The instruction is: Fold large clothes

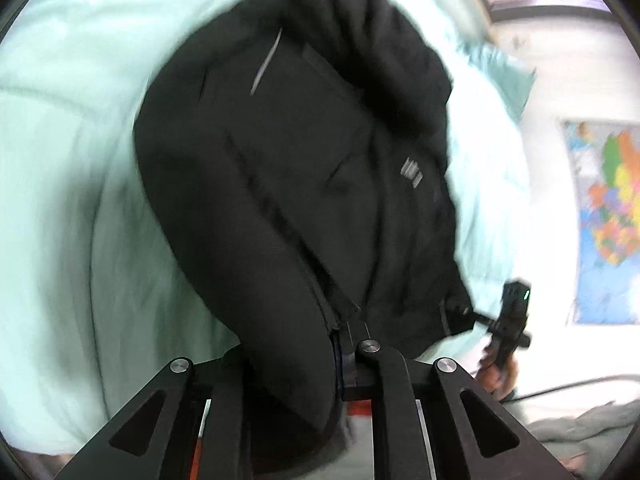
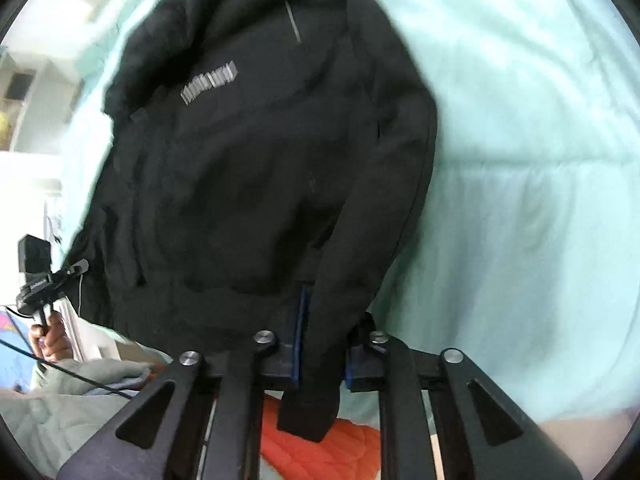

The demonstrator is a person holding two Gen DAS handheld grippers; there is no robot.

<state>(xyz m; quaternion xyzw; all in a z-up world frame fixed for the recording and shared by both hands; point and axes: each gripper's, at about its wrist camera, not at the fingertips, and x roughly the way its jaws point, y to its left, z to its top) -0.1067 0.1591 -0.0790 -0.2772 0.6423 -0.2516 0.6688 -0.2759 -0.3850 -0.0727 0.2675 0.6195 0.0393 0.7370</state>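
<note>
A large black hooded jacket (image 1: 304, 168) with a small grey chest logo lies spread over a pale mint bedspread (image 1: 72, 208). My left gripper (image 1: 344, 356) is shut on the jacket's bottom hem beside the zipper. In the right wrist view the same jacket (image 2: 256, 168) fills the middle, and my right gripper (image 2: 320, 360) is shut on the hem and the sleeve cuff that hangs down between its fingers. The right gripper also shows in the left wrist view (image 1: 508, 332), at the jacket's other lower corner. The left gripper shows at the left in the right wrist view (image 2: 44, 280).
A coloured wall map (image 1: 612, 216) hangs to the right. An orange cloth (image 2: 320, 452) lies below my right gripper. A grey-green quilt (image 2: 60, 396) and a black cable (image 2: 80, 378) lie at the bed's near edge. White furniture (image 2: 28, 120) stands at the left.
</note>
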